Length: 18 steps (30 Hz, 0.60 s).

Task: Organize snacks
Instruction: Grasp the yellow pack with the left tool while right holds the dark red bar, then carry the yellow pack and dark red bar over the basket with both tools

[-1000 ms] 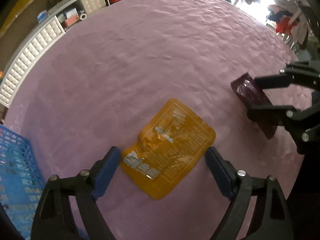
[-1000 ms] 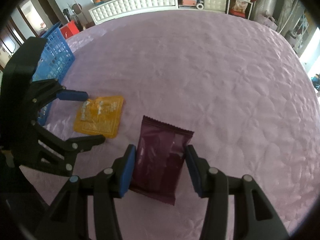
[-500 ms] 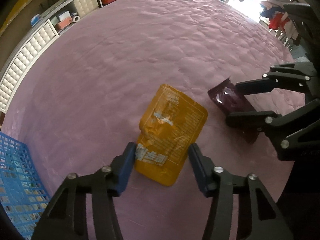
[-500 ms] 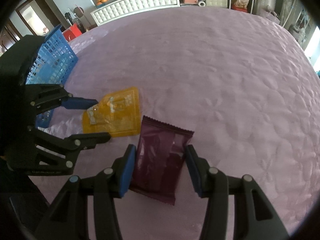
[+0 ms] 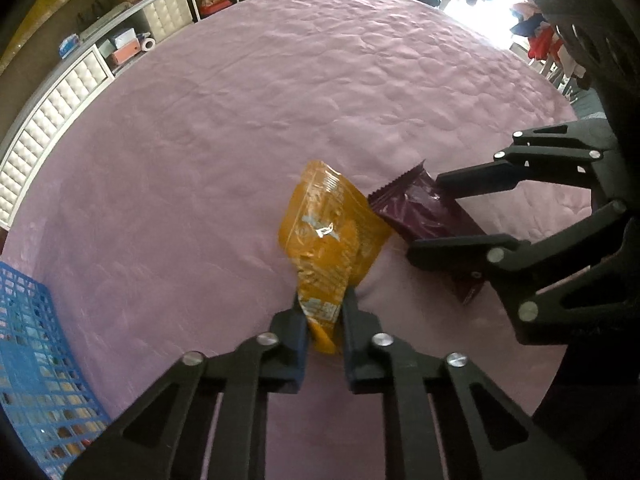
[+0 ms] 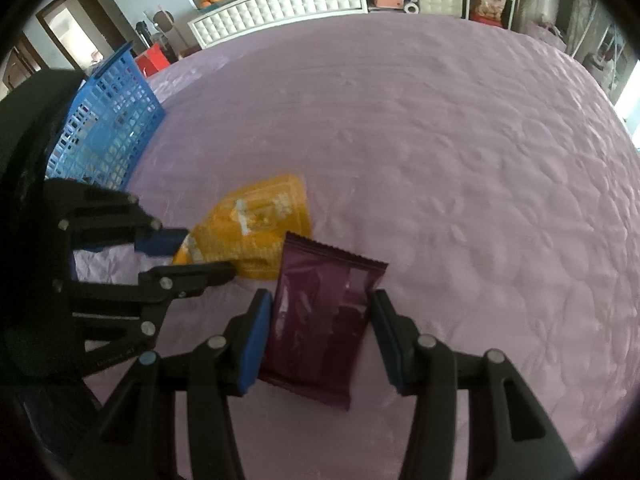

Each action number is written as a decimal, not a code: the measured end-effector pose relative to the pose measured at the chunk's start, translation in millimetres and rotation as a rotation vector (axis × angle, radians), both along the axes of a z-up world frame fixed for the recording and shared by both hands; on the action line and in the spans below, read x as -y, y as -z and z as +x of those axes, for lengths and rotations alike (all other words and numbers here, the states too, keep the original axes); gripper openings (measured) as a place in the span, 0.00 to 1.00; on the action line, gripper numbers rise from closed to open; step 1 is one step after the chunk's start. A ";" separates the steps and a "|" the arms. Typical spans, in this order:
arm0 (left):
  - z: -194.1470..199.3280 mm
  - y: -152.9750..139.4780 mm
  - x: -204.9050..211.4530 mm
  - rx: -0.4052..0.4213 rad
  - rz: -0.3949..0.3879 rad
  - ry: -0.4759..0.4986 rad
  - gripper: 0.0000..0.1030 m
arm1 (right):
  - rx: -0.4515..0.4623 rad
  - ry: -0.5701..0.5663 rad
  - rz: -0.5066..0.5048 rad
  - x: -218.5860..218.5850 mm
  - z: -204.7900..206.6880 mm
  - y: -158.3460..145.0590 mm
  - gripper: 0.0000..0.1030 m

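Note:
An orange snack packet (image 5: 332,232) stands crumpled and tilted up off the purple bedspread (image 5: 240,140). My left gripper (image 5: 324,300) is closing on its near end, and the blue pads press the foil from both sides. Just to its right lies a maroon snack packet (image 5: 412,208) with my right gripper (image 5: 426,214) around it. In the right wrist view the maroon packet (image 6: 320,312) sits lengthwise between the blue pads of the right gripper (image 6: 320,298), which touch its two long edges. The orange packet (image 6: 260,224) and the left gripper (image 6: 208,254) are at the left there.
A blue mesh basket (image 5: 28,352) stands at the left edge of the bed, also the blue basket (image 6: 108,128) in the right wrist view. A white tufted headboard (image 6: 280,4) and cluttered shelves run along the far side. The wide quilted spread stretches beyond the packets.
The left gripper's jaws went from wide apart to pinched on the orange packet, which folded up from lying flat and shifted toward the maroon packet. The right gripper and the maroon packet kept still.

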<state>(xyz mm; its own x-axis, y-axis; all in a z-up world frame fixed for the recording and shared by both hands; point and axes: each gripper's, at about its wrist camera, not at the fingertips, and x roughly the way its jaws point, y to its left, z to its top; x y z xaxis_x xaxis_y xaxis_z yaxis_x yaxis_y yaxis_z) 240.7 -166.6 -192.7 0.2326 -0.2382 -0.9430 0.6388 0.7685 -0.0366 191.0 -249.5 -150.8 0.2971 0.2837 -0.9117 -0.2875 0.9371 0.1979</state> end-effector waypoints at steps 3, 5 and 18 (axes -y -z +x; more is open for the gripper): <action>-2.8 -1.0 -1.5 -0.007 -0.028 -0.032 0.08 | 0.015 0.002 -0.009 -4.9 -0.3 -6.7 0.53; -7.8 -4.5 -2.3 -0.010 -0.043 -0.046 0.08 | 0.035 0.001 -0.017 -7.0 -3.0 -16.2 0.53; -54.9 -108.9 -52.6 0.171 -0.176 -0.128 0.08 | 0.201 -0.014 -0.012 -39.0 -29.9 -106.7 0.53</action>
<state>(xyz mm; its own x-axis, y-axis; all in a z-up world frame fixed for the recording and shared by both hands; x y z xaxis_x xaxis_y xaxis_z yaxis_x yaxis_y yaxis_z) 185.7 -114.0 -83.8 0.4233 -0.3535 -0.8341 0.5454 0.8346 -0.0770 161.1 -210.5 -44.0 0.4700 0.2788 -0.8375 -0.3330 0.9347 0.1243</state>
